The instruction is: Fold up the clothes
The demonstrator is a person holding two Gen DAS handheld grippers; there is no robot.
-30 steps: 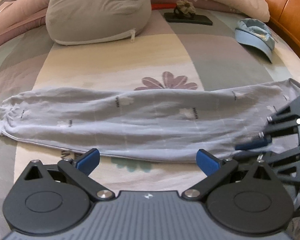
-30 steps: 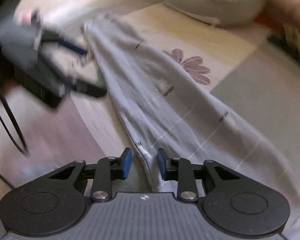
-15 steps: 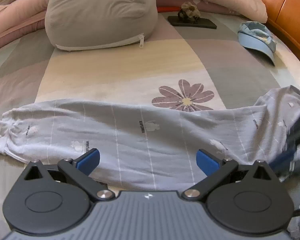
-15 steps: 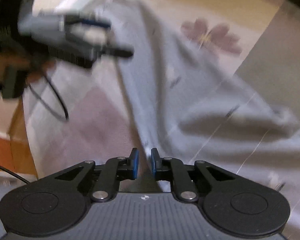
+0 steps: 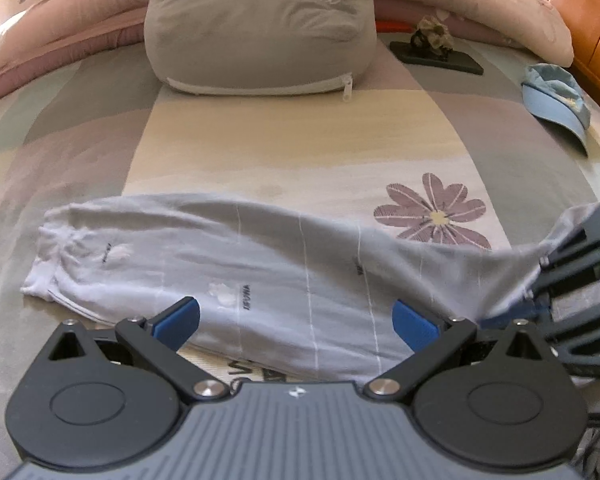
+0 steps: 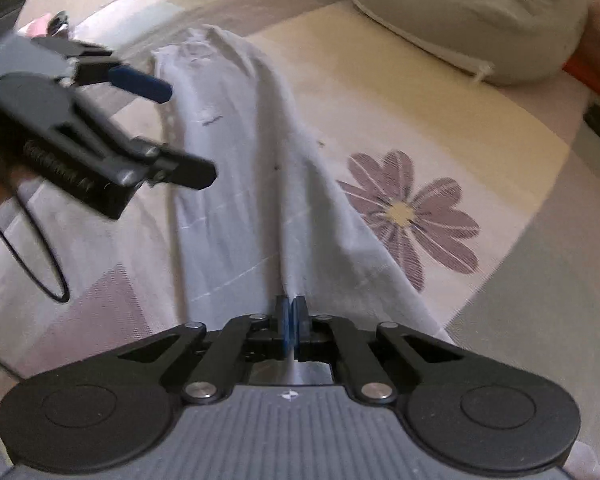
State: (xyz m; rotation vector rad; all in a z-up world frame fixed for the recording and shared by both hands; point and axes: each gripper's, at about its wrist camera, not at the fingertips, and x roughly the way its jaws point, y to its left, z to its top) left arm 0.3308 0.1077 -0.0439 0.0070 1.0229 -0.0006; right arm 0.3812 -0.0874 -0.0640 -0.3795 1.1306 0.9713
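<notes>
Fabric from the waist end of the pale grey printed cotton trousers (image 6: 236, 184) is pinched between my right gripper (image 6: 291, 322), whose blue pads have just been closing and now meet on the cloth, lifting that end clear of the patchwork flower-print bedspread (image 5: 340, 136). I judge this grip is there so I can carry the waist over toward the cuffs for a fold in half. The rest of the garment lies stretched flat across the bed, cuffs at the far left in the left wrist view, well short of the grey zipped cushion (image 5: 260, 28). My left gripper (image 5: 296, 320) hangs just above the middle of the legs with its jaws spread wide and nothing in them, probably waiting to pin or smooth the cloth at the fold line. A light blue cap (image 5: 560, 100) sits well clear on the right.
</notes>
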